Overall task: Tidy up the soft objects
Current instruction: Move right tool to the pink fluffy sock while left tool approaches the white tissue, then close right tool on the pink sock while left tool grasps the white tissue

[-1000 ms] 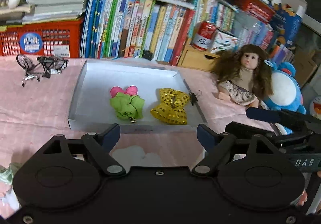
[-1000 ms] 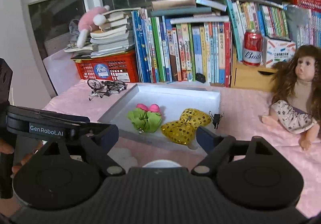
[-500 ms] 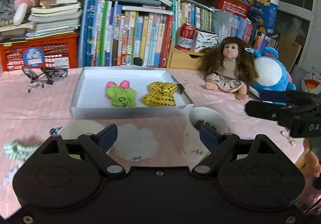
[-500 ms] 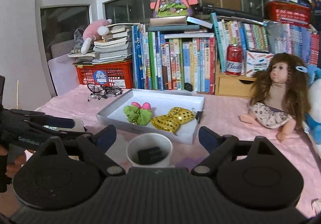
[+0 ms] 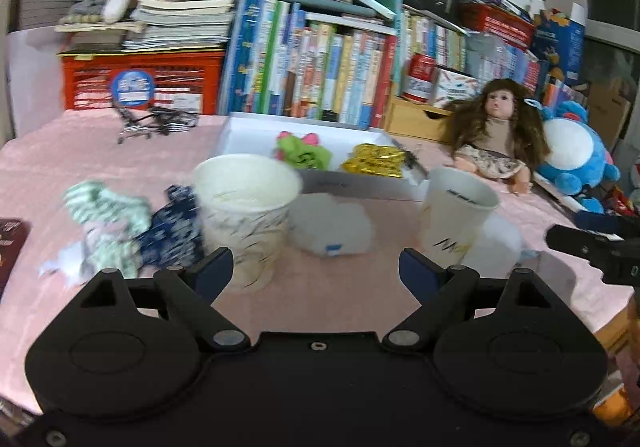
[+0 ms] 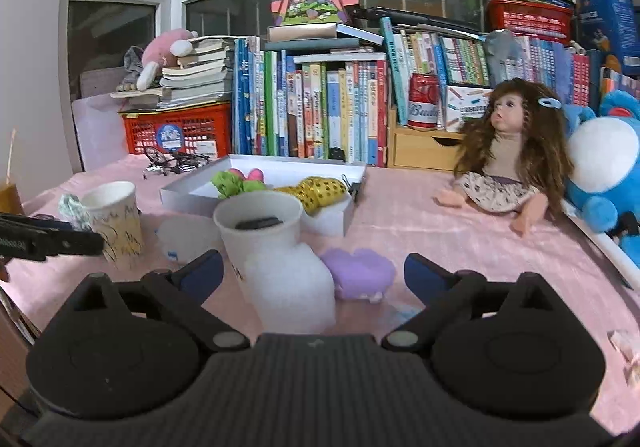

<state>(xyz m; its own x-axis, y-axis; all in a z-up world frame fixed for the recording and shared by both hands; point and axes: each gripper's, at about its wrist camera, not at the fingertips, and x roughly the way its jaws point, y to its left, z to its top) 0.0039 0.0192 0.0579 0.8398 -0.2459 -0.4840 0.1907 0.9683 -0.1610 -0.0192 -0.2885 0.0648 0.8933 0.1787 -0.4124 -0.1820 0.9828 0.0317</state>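
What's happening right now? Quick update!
Both grippers open, left, right, nothing held. Purple sponge loose on cloth. White foam and cup crowd it.

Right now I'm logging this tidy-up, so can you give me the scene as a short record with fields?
surface: pink cloth on a table
tray: white tray holding a green bow and a gold bow
cups: two paper cups, patterned cup and plain cup with a dark item inside
loose soft items: purple pad, white pad, striped cloths
bystanders: doll, blue plush
left gripper: open, empty
right gripper: open, jaws just widened, empty
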